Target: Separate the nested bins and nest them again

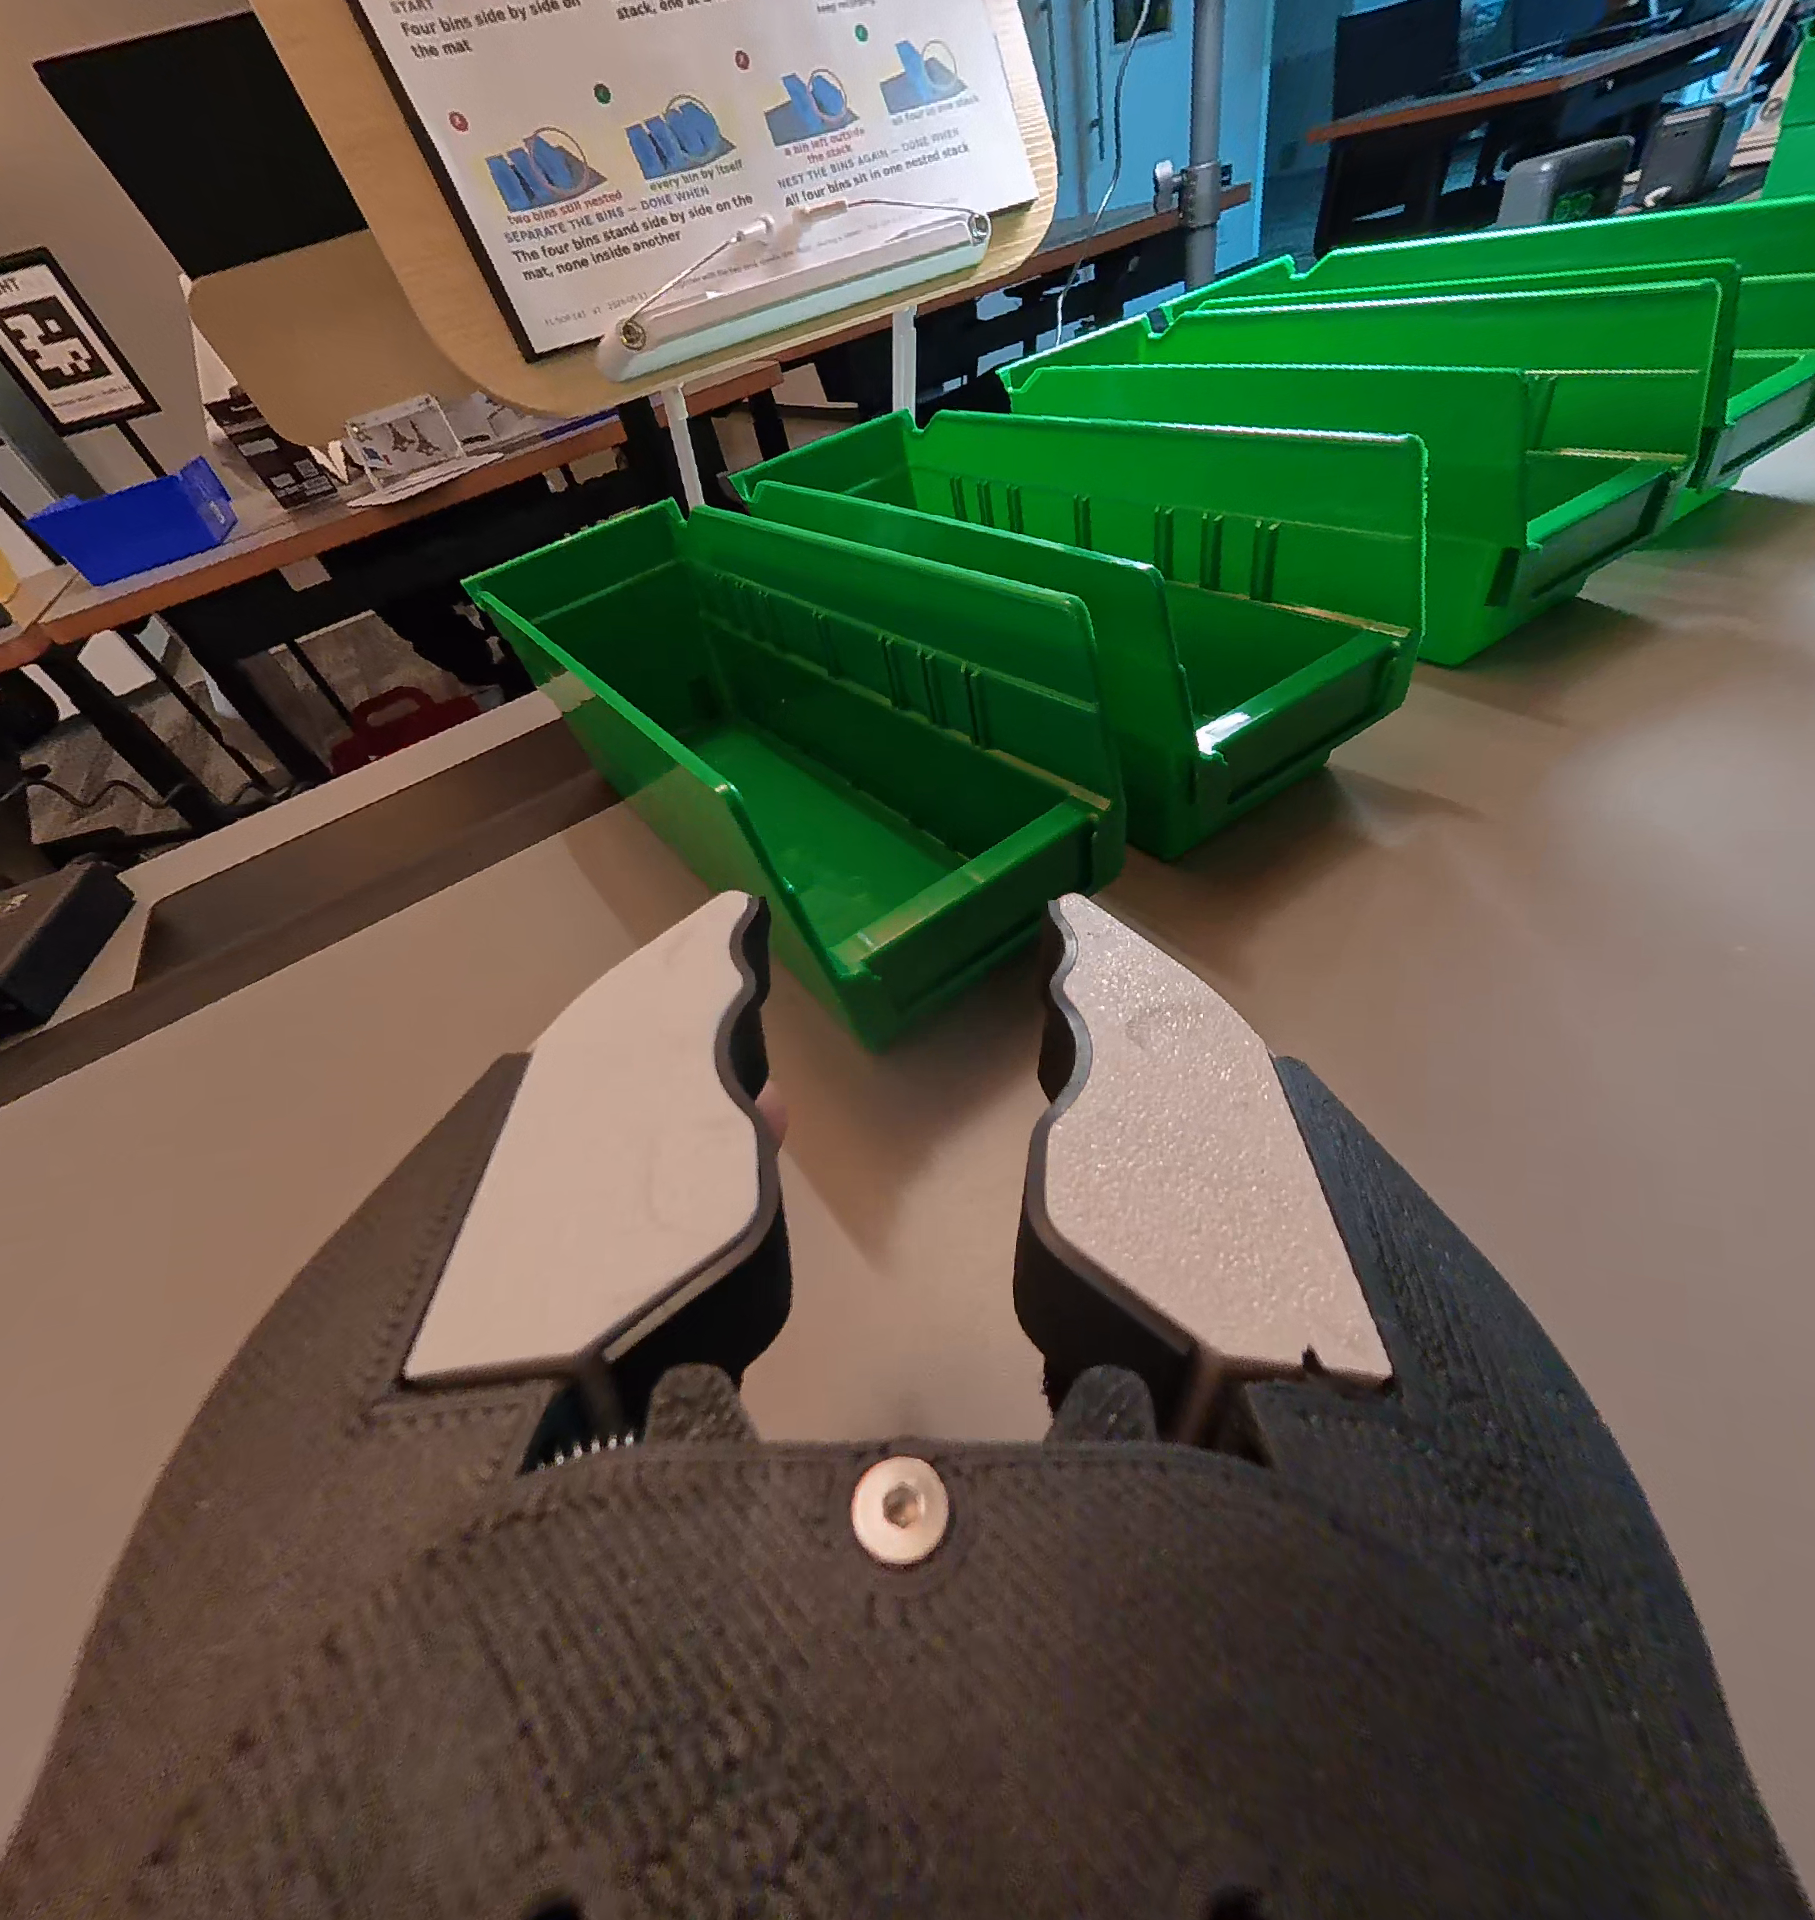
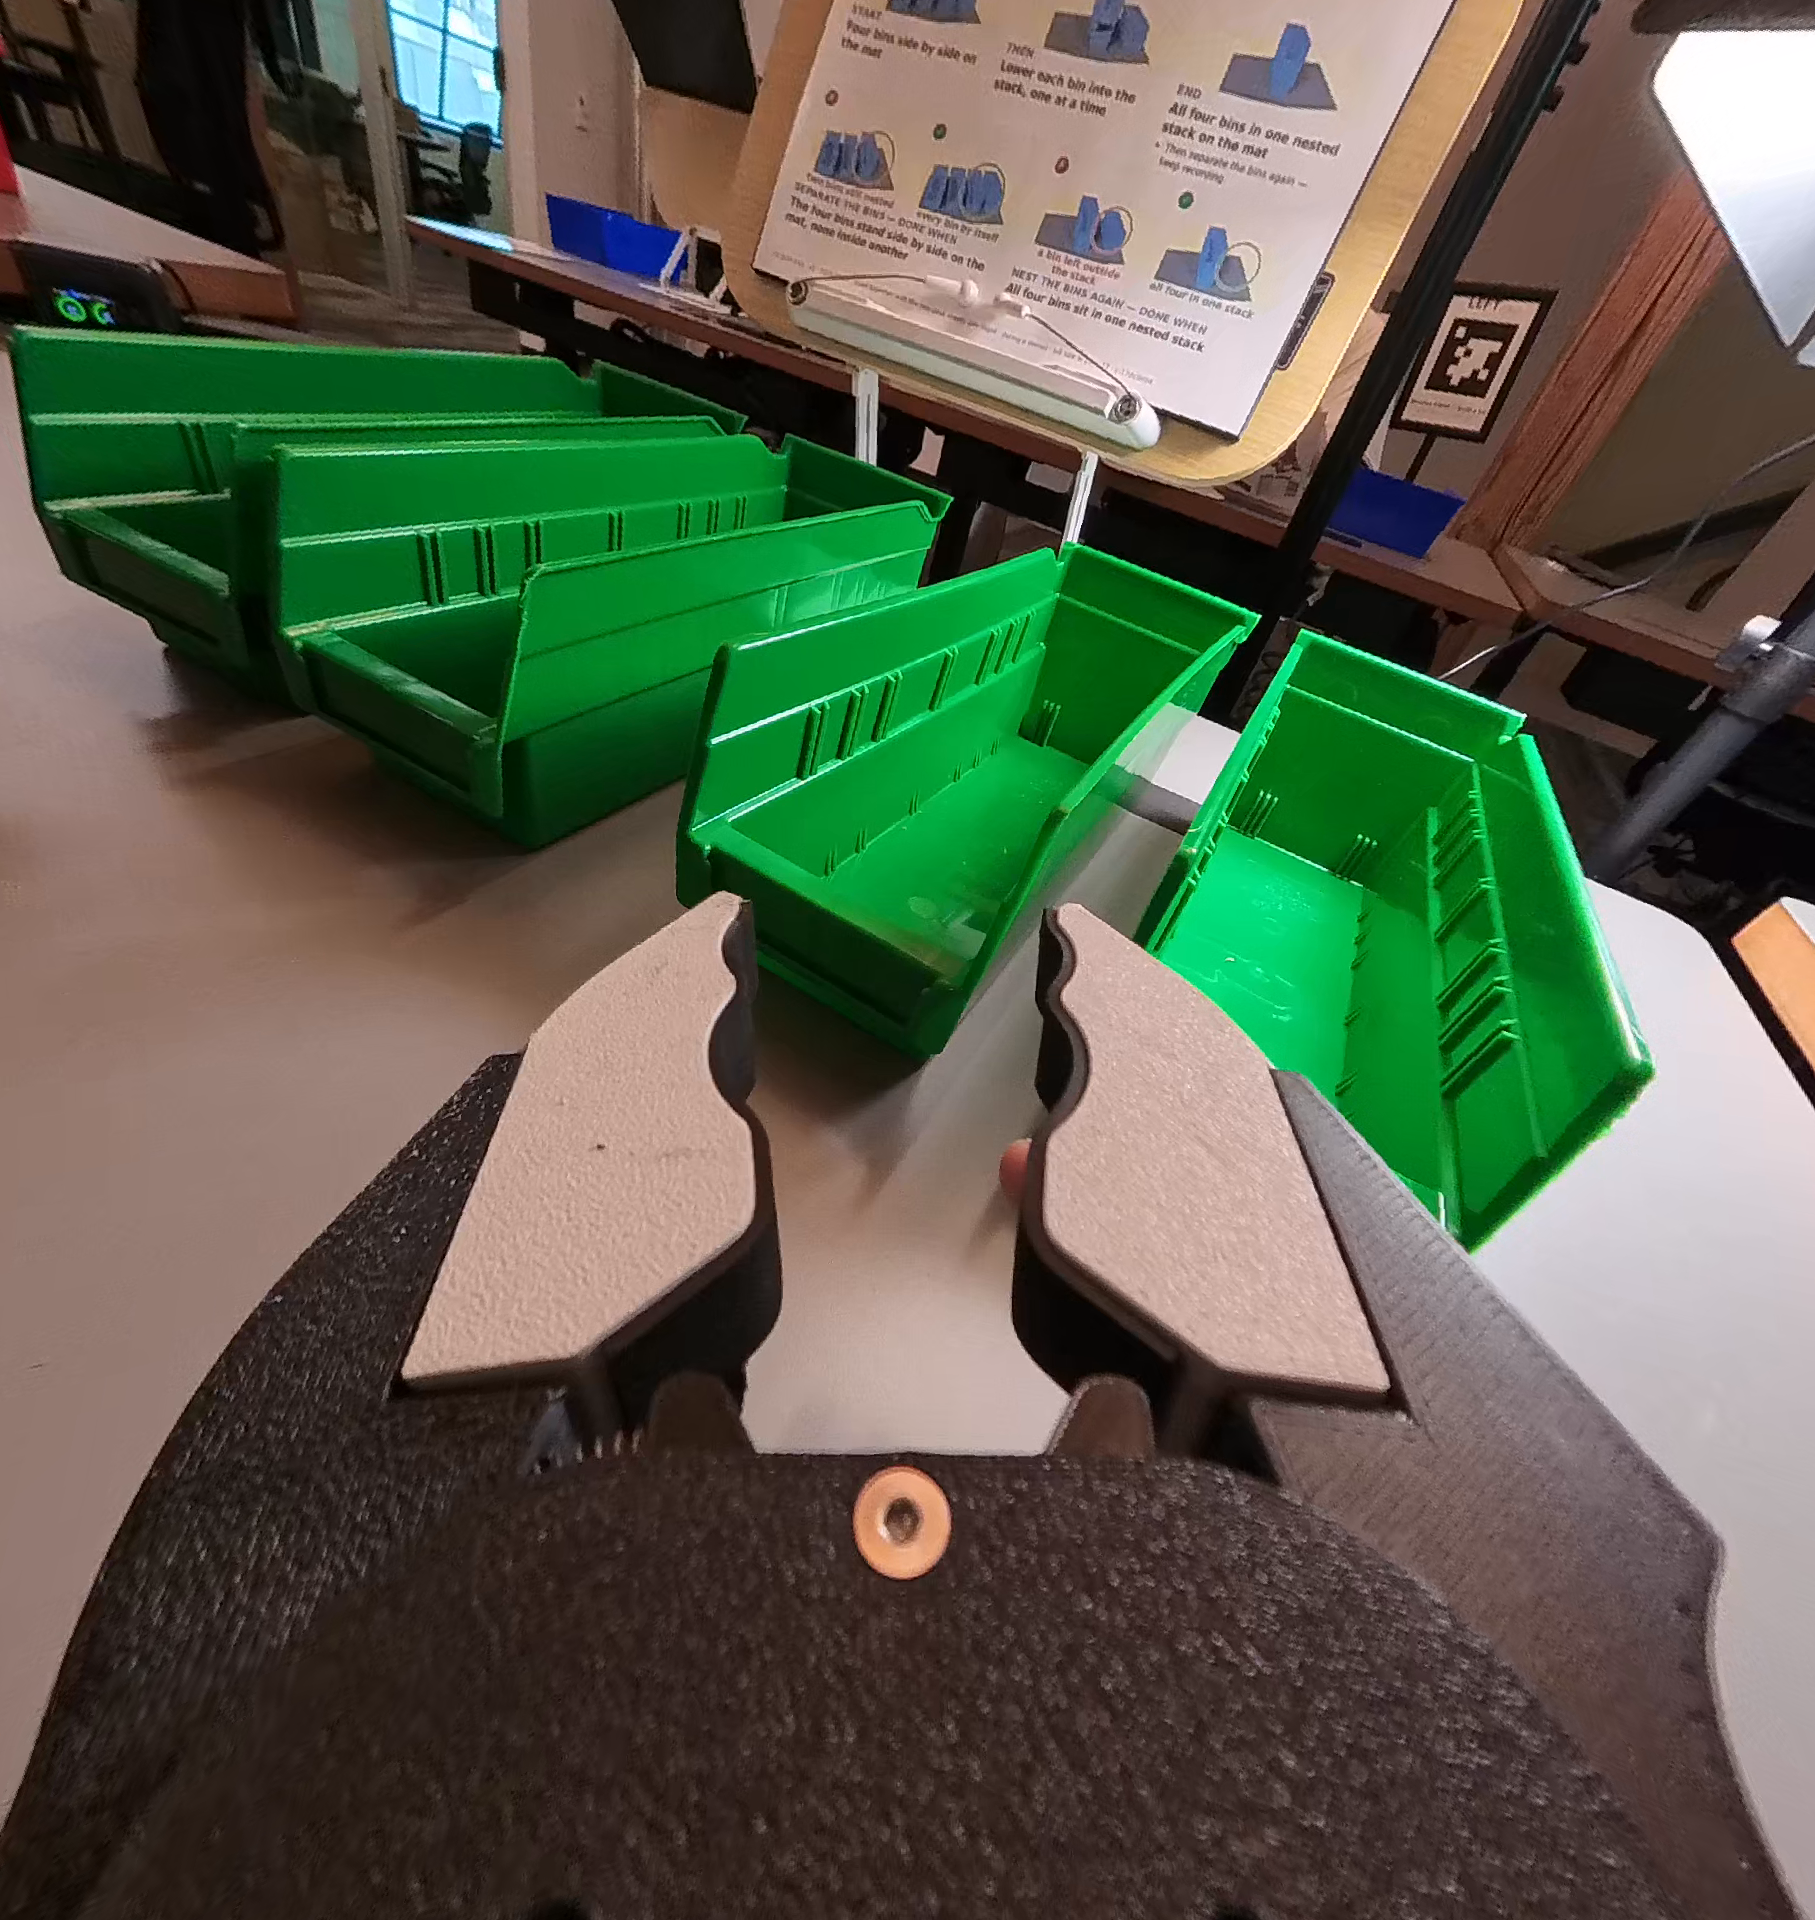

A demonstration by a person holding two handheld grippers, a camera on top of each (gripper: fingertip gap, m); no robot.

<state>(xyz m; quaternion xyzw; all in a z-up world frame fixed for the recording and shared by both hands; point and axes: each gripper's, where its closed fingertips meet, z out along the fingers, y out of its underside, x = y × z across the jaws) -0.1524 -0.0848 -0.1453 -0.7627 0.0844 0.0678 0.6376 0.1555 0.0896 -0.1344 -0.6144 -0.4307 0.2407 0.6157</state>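
Several green bins stand side by side, open and apart, in a row on the grey table (image 1: pixel 1505 935). In the left wrist view the nearest bin (image 1: pixel 830 758) sits at the table's left end, and the others (image 1: pixel 1246 644) run off to the far right. My left gripper (image 1: pixel 903 935) is open and empty, just short of that bin's front lip. In the right wrist view my right gripper (image 2: pixel 898 940) is open and empty before the gap between a middle bin (image 2: pixel 934 790) and the angled rightmost bin (image 2: pixel 1402 956). Two more bins (image 2: pixel 529 644) lie farther left.
An instruction board on a stand (image 1: pixel 695 156) rises behind the row; it also shows in the right wrist view (image 2: pixel 1069 208). The table's left edge (image 1: pixel 363 831) runs close to the nearest bin. Blue bins (image 1: pixel 134 520) sit on a background table. There is about 35 centimetres between the tips of the two grippers.
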